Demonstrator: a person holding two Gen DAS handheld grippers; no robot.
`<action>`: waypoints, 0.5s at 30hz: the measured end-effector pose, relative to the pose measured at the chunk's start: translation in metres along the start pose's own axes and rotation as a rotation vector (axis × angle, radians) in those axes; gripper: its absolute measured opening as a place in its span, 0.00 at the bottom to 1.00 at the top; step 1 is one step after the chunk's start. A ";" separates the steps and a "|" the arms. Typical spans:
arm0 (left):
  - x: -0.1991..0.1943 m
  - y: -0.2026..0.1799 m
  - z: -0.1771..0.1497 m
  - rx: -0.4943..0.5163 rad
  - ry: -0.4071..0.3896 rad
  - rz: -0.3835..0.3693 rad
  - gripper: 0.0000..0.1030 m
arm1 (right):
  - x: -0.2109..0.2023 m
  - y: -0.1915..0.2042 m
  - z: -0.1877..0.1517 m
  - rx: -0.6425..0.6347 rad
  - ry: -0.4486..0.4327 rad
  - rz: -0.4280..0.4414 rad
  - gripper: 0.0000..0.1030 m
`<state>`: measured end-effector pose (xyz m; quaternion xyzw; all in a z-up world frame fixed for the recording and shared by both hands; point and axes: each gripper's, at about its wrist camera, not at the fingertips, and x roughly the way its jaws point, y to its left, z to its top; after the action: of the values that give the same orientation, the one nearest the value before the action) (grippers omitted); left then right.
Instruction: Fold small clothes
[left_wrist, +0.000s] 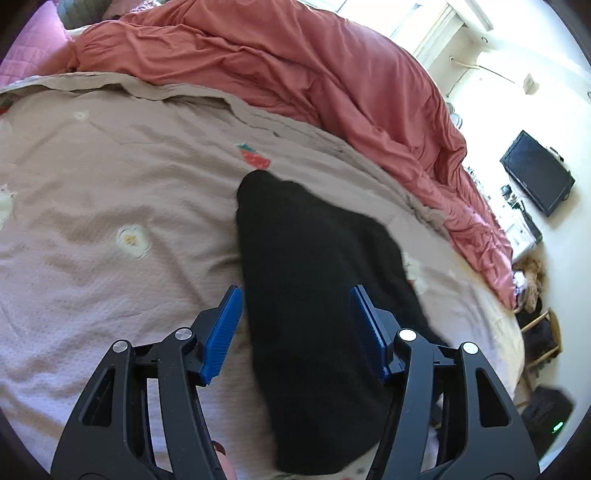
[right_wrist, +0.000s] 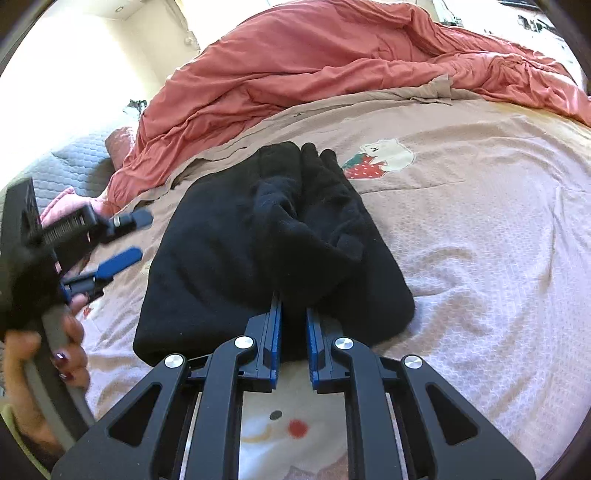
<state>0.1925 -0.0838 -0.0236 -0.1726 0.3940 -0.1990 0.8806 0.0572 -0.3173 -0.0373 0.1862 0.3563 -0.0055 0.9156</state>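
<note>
Black garment (right_wrist: 266, 236) lies lengthwise away from right claw (right_wrist: 293, 332).

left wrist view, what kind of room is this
Most likely a bedroom: a bed with a beige printed bedsheet, a rumpled coral duvet heaped behind, and a dark screen by the far wall.
</note>
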 end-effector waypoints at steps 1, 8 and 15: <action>0.000 0.005 -0.003 0.011 0.000 0.002 0.50 | -0.001 0.001 0.000 -0.010 0.001 -0.005 0.11; 0.010 0.019 -0.006 0.027 0.050 -0.044 0.56 | -0.010 0.003 0.002 -0.065 0.008 0.009 0.17; 0.008 0.014 -0.005 0.068 0.058 -0.002 0.61 | -0.025 -0.006 0.022 -0.040 -0.039 0.015 0.36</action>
<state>0.1971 -0.0762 -0.0382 -0.1371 0.4122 -0.2183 0.8739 0.0519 -0.3337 -0.0084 0.1703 0.3370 0.0050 0.9260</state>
